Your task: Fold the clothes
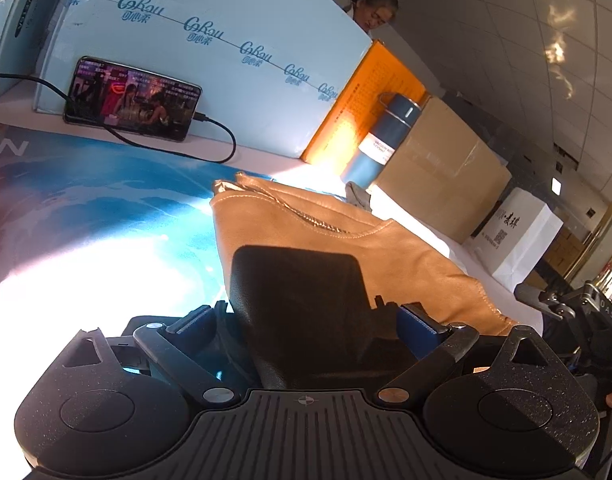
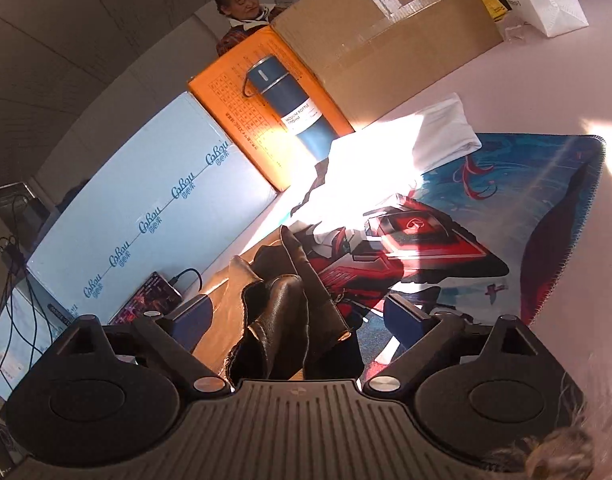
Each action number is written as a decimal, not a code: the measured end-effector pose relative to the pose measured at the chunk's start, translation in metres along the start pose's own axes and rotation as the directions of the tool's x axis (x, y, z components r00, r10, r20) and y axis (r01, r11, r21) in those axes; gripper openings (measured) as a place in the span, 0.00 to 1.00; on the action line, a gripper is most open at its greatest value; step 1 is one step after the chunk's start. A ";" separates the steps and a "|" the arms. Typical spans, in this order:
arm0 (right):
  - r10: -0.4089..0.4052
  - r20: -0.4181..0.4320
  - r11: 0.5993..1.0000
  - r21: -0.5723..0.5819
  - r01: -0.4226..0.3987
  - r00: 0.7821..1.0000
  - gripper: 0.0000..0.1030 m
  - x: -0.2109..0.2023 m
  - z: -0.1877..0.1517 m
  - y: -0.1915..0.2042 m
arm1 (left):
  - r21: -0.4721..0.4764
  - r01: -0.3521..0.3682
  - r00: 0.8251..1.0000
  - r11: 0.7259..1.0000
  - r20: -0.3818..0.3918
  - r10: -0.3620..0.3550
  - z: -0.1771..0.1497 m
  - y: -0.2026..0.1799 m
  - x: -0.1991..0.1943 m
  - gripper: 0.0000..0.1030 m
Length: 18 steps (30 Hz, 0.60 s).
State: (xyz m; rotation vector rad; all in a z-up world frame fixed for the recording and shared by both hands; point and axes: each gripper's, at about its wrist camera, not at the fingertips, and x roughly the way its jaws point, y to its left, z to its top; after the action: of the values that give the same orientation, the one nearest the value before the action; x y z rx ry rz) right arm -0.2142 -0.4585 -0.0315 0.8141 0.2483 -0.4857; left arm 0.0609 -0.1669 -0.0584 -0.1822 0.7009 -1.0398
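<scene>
Both grippers, left gripper [image 1: 306, 316] and right gripper [image 2: 294, 312], are held wide apart around the tan leather garment [image 1: 346, 248] on the printed mat [image 2: 526, 208]; boxes [image 2: 146, 216], bottle [image 2: 294, 100] and phone [image 1: 132, 100] are ranged behind.

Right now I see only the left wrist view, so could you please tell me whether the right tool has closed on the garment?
Observer: No, the right tool is open. The brown leather garment sits bunched between its spread fingers.
Operator: Thank you. Does anything else lie beyond the garment on that side?
Observer: Yes, a folded white cloth lies in the sunlight at the far edge of the blue and red printed mat.
</scene>
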 end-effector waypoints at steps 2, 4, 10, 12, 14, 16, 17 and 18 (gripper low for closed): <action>0.028 -0.057 0.998 0.064 -0.024 0.998 0.95 -0.010 0.000 -0.010 | 0.023 -0.015 1.000 1.000 -0.002 0.015 -0.001 -0.003 0.001 0.96; 0.084 -0.141 0.989 0.133 -0.066 0.986 0.95 -0.014 -0.003 -0.017 | 0.057 -0.035 0.999 0.998 -0.006 0.036 -0.002 -0.009 0.002 0.96; 0.268 -0.285 0.928 0.332 -0.167 0.920 0.97 -0.004 -0.021 -0.013 | 0.078 -0.041 0.999 0.996 -0.016 0.042 -0.003 -0.010 0.004 0.99; 0.255 -0.316 0.936 0.319 -0.151 0.914 0.97 0.010 -0.025 -0.002 | 0.084 -0.038 0.999 0.996 -0.019 0.040 -0.003 -0.011 0.005 1.00; 0.224 -0.336 0.952 0.274 -0.133 0.915 1.00 0.028 -0.026 0.010 | 0.088 -0.030 0.999 0.996 -0.023 0.032 -0.003 -0.012 0.006 1.00; 0.168 -0.293 0.972 0.206 -0.109 0.941 1.00 0.036 -0.028 0.026 | 0.079 0.009 1.000 0.997 -0.028 -0.007 -0.003 -0.011 0.005 1.00; 0.130 -0.273 0.981 0.175 -0.084 0.953 1.00 0.039 -0.031 0.034 | 0.070 0.042 0.999 0.997 -0.034 -0.040 -0.004 -0.009 0.006 1.00; 0.093 -0.252 0.988 0.145 -0.058 0.963 1.00 0.042 -0.033 0.043 | 0.062 0.075 0.997 0.995 -0.040 -0.073 -0.004 -0.008 0.006 1.00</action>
State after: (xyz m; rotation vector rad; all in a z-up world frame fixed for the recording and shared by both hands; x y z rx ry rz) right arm -0.1570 -0.4222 -0.0433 1.0185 0.4264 -0.3259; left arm 0.0543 -0.1752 -0.0602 -0.1345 0.6988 -1.1374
